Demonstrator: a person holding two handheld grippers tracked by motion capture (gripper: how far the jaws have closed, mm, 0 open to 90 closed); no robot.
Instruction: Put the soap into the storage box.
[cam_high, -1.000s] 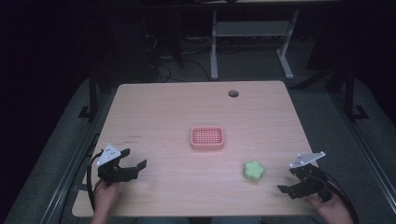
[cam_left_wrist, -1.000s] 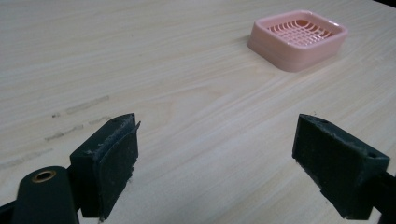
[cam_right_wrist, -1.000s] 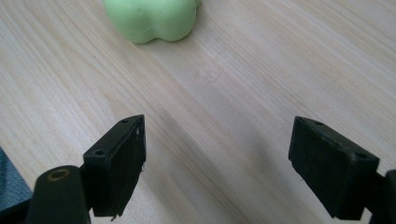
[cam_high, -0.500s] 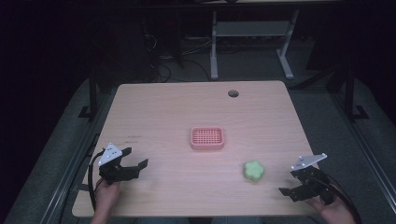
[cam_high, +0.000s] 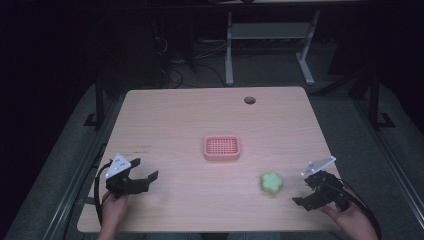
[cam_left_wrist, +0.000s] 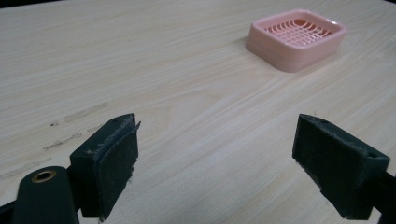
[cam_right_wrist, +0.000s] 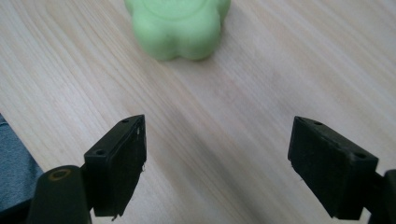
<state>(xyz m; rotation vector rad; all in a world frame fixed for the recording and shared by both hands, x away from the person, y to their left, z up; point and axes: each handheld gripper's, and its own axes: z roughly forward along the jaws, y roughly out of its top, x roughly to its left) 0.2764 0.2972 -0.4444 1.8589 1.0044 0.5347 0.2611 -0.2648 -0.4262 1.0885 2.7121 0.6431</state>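
A green flower-shaped soap (cam_high: 271, 183) lies on the wooden counter (cam_high: 200, 125), toward its near right part. In the right gripper view the soap (cam_right_wrist: 177, 25) sits just ahead of the two black jaws, a little left of the gap between them, with bare wood in the way and nothing else. A pink slotted soap dish (cam_high: 222, 148) rests near the middle of the counter, apart from the soap, up and to its left, with open wood between them.

The right gripper (cam_high: 306, 193) hovers near the counter's near right corner, just right of the soap, its jaws spread wide and holding nothing. The left gripper (cam_high: 145, 170) is at the near left part, well apart from the dish, its jaws also wide and empty; in the left gripper view the dish (cam_left_wrist: 297, 38) stands far ahead and to the right.

A round cable hole (cam_high: 249, 100) marks the counter's far right part. Beyond the far edge stands a pale metal frame (cam_high: 267, 40) on a dark floor.
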